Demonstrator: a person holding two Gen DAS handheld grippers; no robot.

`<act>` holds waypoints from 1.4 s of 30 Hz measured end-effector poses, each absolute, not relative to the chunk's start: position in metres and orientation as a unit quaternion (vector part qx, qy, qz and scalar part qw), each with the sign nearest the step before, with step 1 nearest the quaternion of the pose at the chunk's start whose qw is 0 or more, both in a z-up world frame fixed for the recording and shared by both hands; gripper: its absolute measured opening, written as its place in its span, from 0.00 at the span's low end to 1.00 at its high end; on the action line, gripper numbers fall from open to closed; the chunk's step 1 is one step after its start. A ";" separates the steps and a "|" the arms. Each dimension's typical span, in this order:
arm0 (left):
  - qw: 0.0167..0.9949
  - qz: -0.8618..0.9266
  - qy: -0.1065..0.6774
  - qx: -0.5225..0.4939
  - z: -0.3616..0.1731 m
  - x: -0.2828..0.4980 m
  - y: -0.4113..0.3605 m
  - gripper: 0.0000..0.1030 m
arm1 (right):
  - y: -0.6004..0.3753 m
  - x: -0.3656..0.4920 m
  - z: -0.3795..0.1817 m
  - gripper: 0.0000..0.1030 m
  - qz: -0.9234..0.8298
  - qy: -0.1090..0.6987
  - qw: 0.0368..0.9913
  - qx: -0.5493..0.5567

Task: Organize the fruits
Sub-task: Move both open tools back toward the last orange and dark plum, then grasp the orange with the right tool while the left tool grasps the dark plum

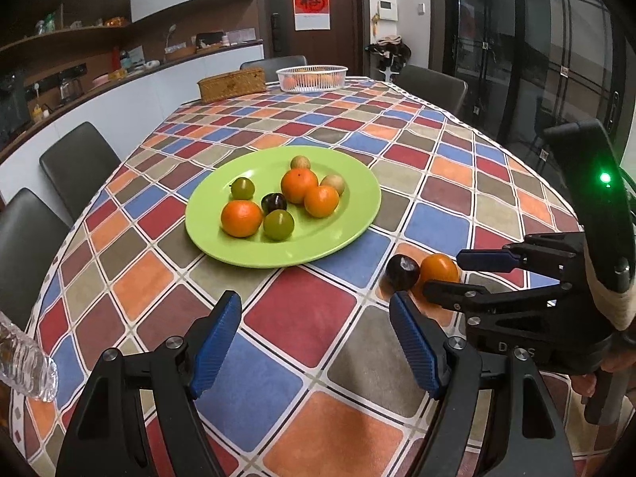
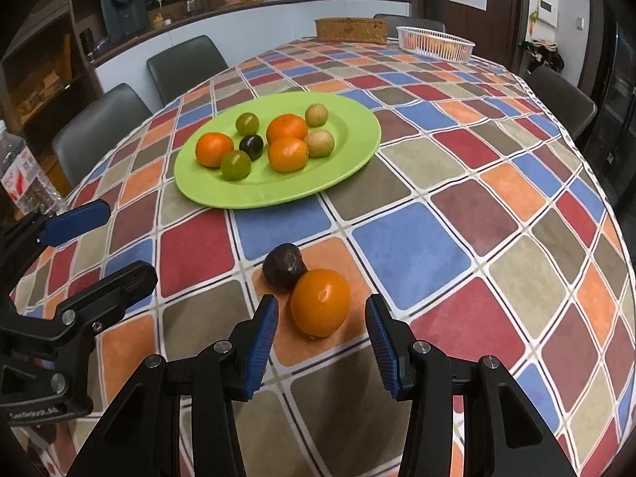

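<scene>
The left gripper [image 1: 316,342] hangs with jaws apart, holding nothing. Beyond it a green plate [image 2: 349,135] carries fruit. To the right, the right gripper [image 2: 321,342] gapes, empty, just short of an orange [image 2: 320,302] lying lengthwise toward it, touching a dark plum [image 2: 283,267].

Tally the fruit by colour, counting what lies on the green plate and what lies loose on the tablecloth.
Orange: 4, three on the green plate, one loose on the tablecloth
Green: 2, both on the plate
Tan: 2, both on the plate
Dark purple: 2, one on the plate, one loose
Total: 10
</scene>
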State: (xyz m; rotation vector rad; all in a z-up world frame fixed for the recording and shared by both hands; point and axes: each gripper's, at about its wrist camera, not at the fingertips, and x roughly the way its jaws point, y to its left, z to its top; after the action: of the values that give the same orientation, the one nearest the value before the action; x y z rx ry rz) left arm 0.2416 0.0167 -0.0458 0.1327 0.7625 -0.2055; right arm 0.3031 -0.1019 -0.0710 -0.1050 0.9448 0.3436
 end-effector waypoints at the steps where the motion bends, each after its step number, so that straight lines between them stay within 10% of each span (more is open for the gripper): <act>1: 0.921 -0.101 0.372 0.065 -0.046 0.243 0.016 0.74 | -0.102 0.305 -0.073 0.45 0.164 0.455 0.874 -0.051; 27: 0.903 -0.180 0.381 0.086 -0.064 0.268 -0.026 0.70 | -0.127 0.299 -0.062 0.33 0.148 0.433 0.889 -0.033; 42: 0.882 -0.193 0.420 0.093 -0.089 0.296 -0.056 0.29 | -0.156 0.300 -0.065 0.33 0.132 0.433 0.892 -0.016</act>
State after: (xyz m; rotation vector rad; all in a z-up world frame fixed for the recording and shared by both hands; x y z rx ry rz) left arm 0.2963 -0.0557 -0.0892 0.1941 0.8758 -0.4030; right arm 0.3003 -0.1557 -0.0654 -0.0331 0.8985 0.2733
